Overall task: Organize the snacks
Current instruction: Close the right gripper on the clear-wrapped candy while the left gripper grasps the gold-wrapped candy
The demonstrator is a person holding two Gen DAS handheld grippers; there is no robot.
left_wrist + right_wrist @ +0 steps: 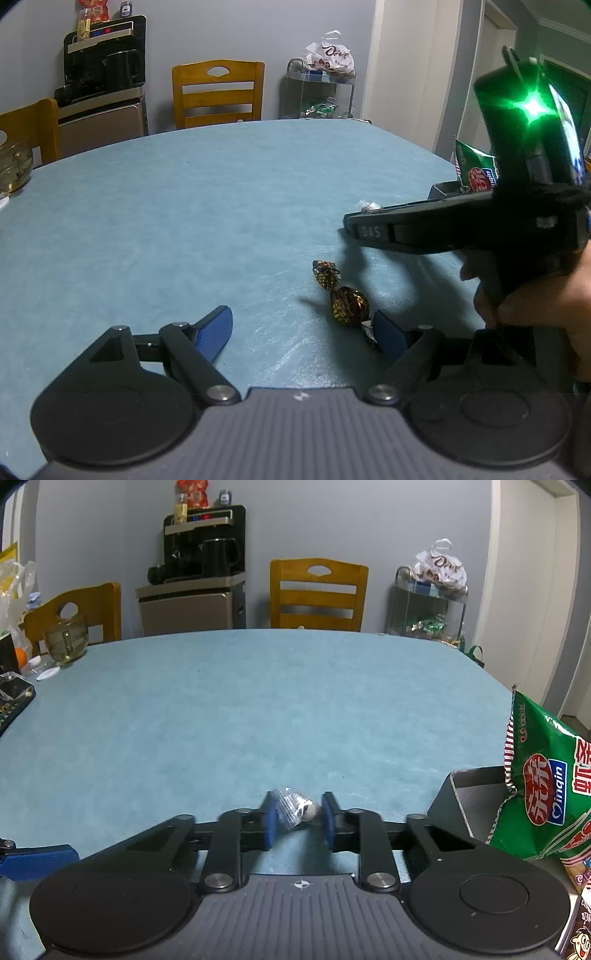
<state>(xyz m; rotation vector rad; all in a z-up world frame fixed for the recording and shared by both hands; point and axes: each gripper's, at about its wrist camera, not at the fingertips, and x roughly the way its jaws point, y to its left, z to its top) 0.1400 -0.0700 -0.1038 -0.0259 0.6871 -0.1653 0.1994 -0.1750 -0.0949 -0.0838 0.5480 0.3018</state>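
Note:
In the right wrist view my right gripper (298,821) is shut on a small candy in a clear wrapper (295,806), low over the blue table (258,709). Its blue pads touch the wrapper on both sides. The left wrist view shows that gripper (351,223) side-on, held by a hand (535,314), with the clear wrapper (369,205) at its tip. My left gripper (303,317) stands open over the table. A candy in a brown and gold wrapper (345,301) lies just inside its right finger (388,332), apart from the left one.
A grey open box (476,786) with a green snack bag (546,794) in it stands at the right table edge. A glass mug (66,642) and a black box (14,701) sit at the far left. Wooden chairs (317,594) stand behind the table.

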